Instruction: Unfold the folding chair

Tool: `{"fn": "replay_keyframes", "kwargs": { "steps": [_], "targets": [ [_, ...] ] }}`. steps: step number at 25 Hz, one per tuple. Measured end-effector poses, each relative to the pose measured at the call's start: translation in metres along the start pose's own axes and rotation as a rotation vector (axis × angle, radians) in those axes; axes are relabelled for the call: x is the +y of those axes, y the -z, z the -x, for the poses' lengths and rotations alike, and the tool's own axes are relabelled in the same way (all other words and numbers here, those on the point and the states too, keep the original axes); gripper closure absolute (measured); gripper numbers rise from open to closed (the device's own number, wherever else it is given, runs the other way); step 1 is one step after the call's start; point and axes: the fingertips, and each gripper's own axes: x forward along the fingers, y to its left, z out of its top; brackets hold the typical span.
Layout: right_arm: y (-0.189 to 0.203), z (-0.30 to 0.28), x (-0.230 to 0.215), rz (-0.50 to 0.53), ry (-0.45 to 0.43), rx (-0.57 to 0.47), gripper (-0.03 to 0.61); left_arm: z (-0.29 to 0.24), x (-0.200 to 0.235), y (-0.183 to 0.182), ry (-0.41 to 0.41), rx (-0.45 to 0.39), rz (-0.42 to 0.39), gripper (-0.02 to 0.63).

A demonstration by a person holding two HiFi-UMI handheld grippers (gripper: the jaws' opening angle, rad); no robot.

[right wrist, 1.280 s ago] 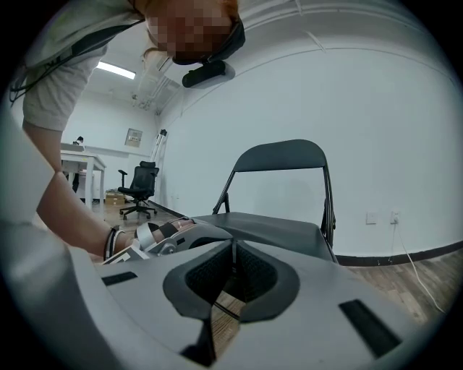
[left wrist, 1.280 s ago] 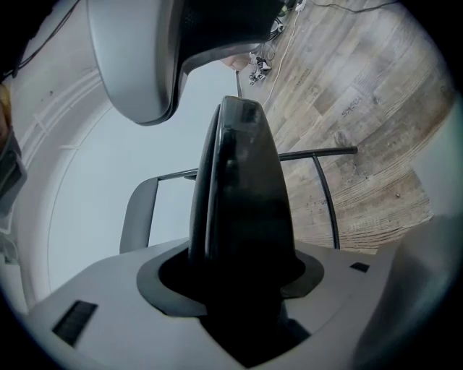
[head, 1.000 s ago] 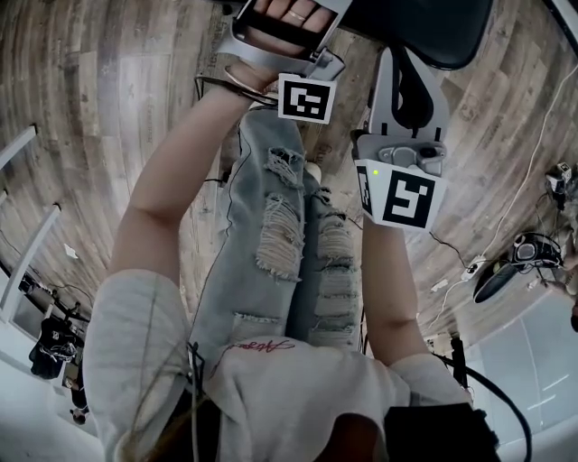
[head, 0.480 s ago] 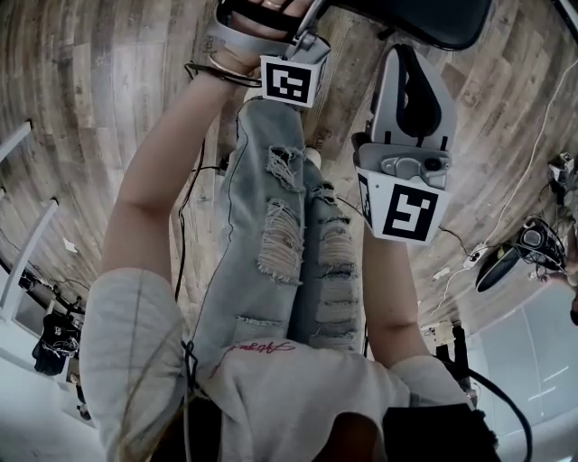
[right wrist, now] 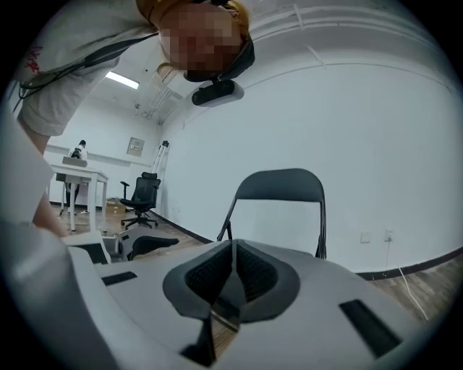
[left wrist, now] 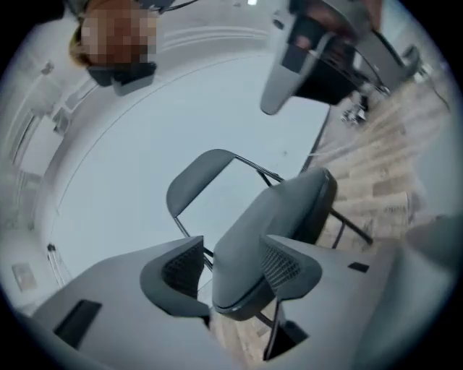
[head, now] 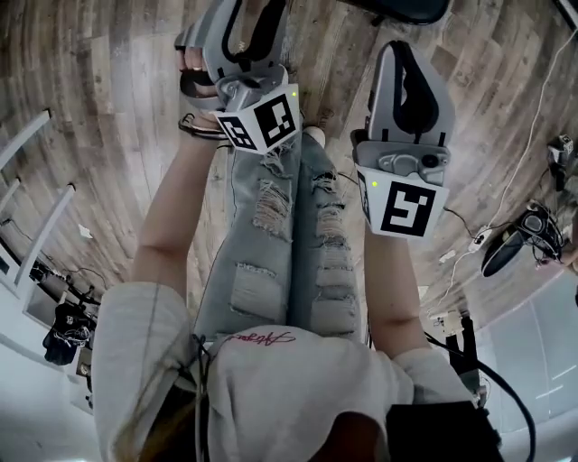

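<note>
The folding chair (right wrist: 282, 188) stands unfolded before a white wall, its dark backrest upright in the right gripper view. In the head view only its dark seat (head: 397, 9) shows, at the top edge. My left gripper (head: 242, 27) is rolled over, left of the seat and apart from it. In the left gripper view the left gripper (left wrist: 228, 271) is open; the seat (left wrist: 282, 209) shows in the gap beyond the pads (left wrist: 177, 267), which do not press on it. My right gripper (right wrist: 233, 282) is shut on nothing and points at the chair; in the head view the right gripper (head: 408, 54) sits just below the seat.
Wood floor all round. Below the grippers are the person's legs in torn jeans (head: 289, 235). Cables and a dark device (head: 519, 248) lie at the right, a white rack (head: 27, 226) at the left. A black office chair (right wrist: 141, 191) and a white desk (right wrist: 76, 173) stand far back.
My left gripper has come back from the seat's edge, down the picture, and rolled so its marker cube faces another way. The seat has slid toward the top edge. The right gripper has hardly shifted.
</note>
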Motion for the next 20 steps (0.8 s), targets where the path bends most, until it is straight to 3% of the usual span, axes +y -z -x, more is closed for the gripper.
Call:
{"fn": "replay_keyframes", "kwargs": {
  "steps": [2,3,8,12,17,20],
  "targets": [
    [-0.048,0.004,0.002,0.004,-0.008,-0.029,0.549,0.013,0.050,-0.037,-0.048,0.015,0.143,0.507],
    [-0.074,0.006,0.004,0.007,-0.013,-0.046,0.549,0.018,0.078,-0.057,-0.075,0.010,0.192,0.551],
    [-0.212,-0.001,-0.001,0.047,-0.018,-0.170,0.549,0.019,0.203,-0.147,-0.150,-0.016,0.388,0.572],
    [-0.294,-0.002,-0.010,0.091,0.012,-0.220,0.549,0.024,0.278,-0.204,-0.137,-0.084,0.560,0.595],
    [-0.358,0.013,-0.011,0.092,0.028,-0.263,0.549,0.049,0.309,-0.252,-0.003,-0.166,0.779,0.597],
    [-0.379,0.020,-0.009,0.079,0.005,-0.291,0.549,0.060,0.311,-0.270,0.071,-0.180,0.781,0.597]
  ]
}}
